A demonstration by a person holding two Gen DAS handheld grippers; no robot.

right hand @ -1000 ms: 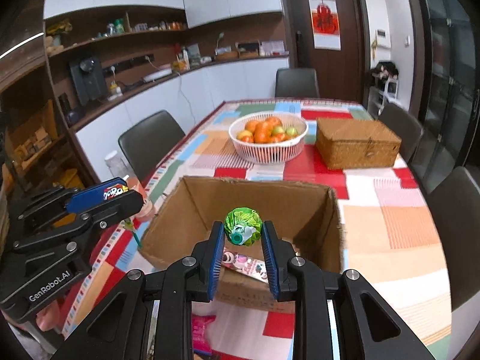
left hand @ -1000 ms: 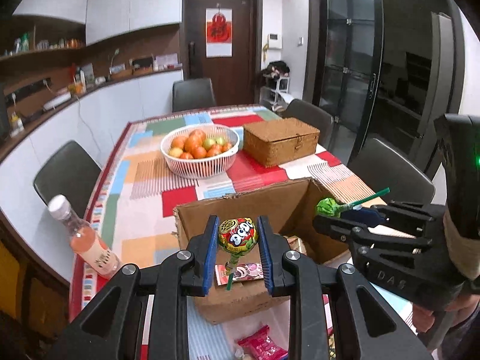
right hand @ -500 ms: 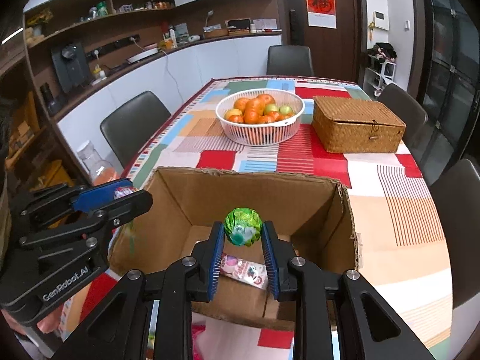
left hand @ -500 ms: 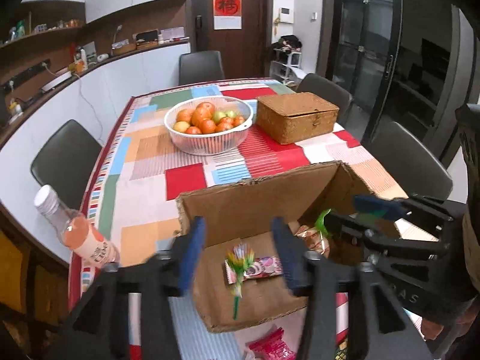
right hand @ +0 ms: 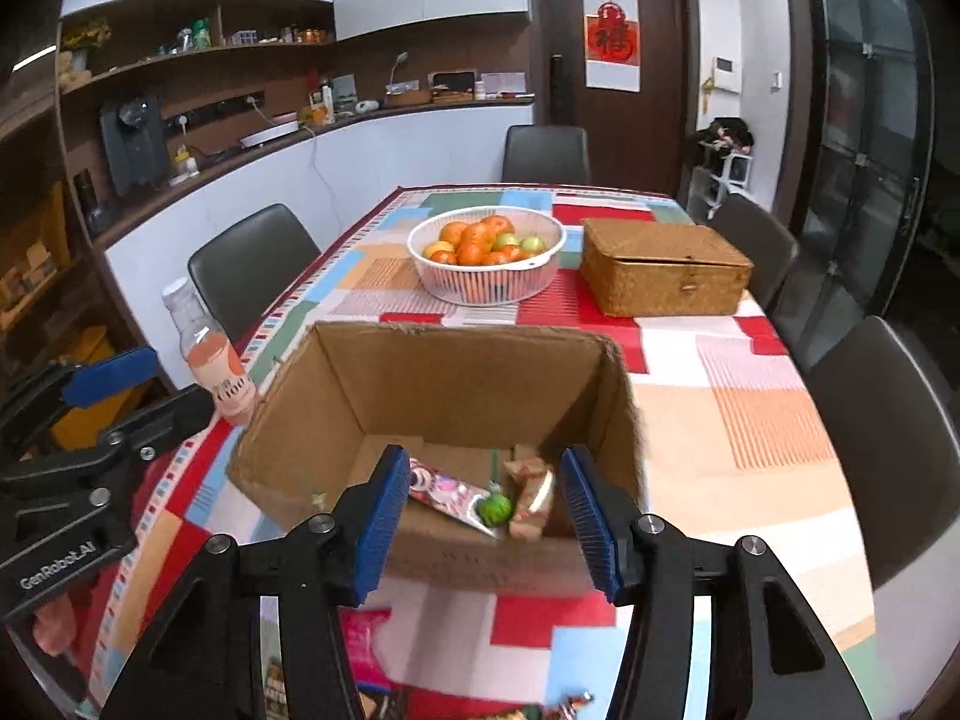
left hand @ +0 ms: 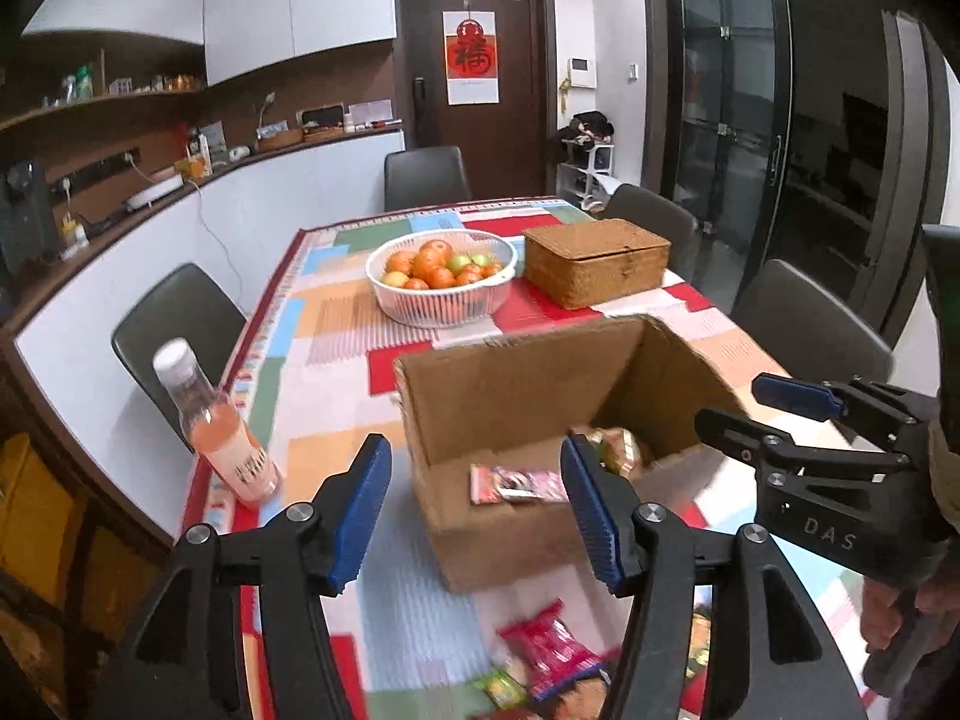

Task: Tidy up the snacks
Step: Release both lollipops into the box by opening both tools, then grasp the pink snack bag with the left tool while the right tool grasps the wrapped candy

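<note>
An open cardboard box (left hand: 522, 396) (right hand: 456, 384) stands on the patchwork tablecloth. Inside it lie a pink snack packet (left hand: 516, 483) (right hand: 444, 489), a green-wrapped lollipop (right hand: 494, 507) and a beige wrapped snack (right hand: 531, 489). My left gripper (left hand: 474, 516) (right hand: 174, 384) hovers at the box's near left corner; its jaws are opening with nothing between them. My right gripper (right hand: 486, 525) (left hand: 729, 405) is over the near wall of the box, its jaws also opening and empty. The red-wrapped lollipop does not show.
Several loose snack packets (left hand: 549, 654) (right hand: 366, 642) lie on the cloth in front of the box. A pink drink bottle (left hand: 216, 426) (right hand: 210, 360) stands at the left table edge. A white fruit basket (left hand: 441, 282) and a wicker box (left hand: 597, 261) sit behind. Chairs ring the table.
Both grippers have opened and let go of their lollipops, which dropped into the box. Both grippers have drawn back toward the near side of the box.
</note>
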